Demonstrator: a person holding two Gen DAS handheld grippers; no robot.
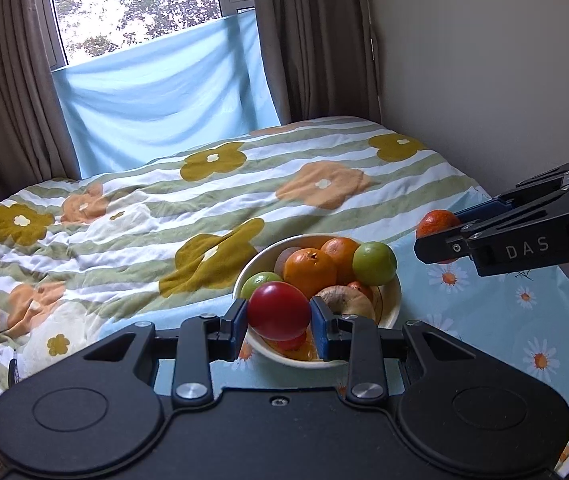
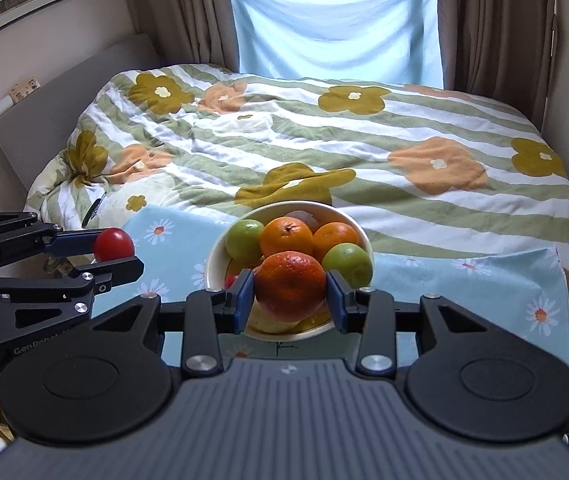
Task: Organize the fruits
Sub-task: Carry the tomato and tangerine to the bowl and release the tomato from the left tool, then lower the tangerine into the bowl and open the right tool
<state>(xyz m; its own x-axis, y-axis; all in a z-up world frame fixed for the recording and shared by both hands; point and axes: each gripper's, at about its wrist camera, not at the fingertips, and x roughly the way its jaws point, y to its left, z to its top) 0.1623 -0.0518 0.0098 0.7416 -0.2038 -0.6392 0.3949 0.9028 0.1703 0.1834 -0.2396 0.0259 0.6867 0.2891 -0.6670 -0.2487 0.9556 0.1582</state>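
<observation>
**Both tongs loaded with fruit above the bowl**

The left tongs (image 1: 279, 317) were seen closed on a red tomato-like fruit (image 1: 279, 311), blue pads pressed on its two sides, no gap visible. The right tongs (image 2: 290, 295) were seen closed on a dark orange (image 2: 290, 286), likewise clamped across its widest part. Both fruits were held off the surface, near the front rim of the white bowl (image 2: 214, 264). The bowl was placed on a blue daisy-print cloth (image 2: 484, 280) on the tabletop, close to its far edge, where the bed with the flowered duvet (image 2: 324, 140) began. Two more oranges (image 2: 286, 236), two green apples (image 2: 244, 239) and some partly hidden pale and red pieces were left in the bowl.

Handling, as judged: the red fruit was taken to be smooth, thin-skinned and easily bruised, so a light squeeze across the middle was thought best; slip was considered possible on the glossy skin. The orange was judged firmer and heavier, with a dimpled rind giving good friction; a grip at the equator was judged sound. Where the fruits were to be sorted could not be told.
</observation>
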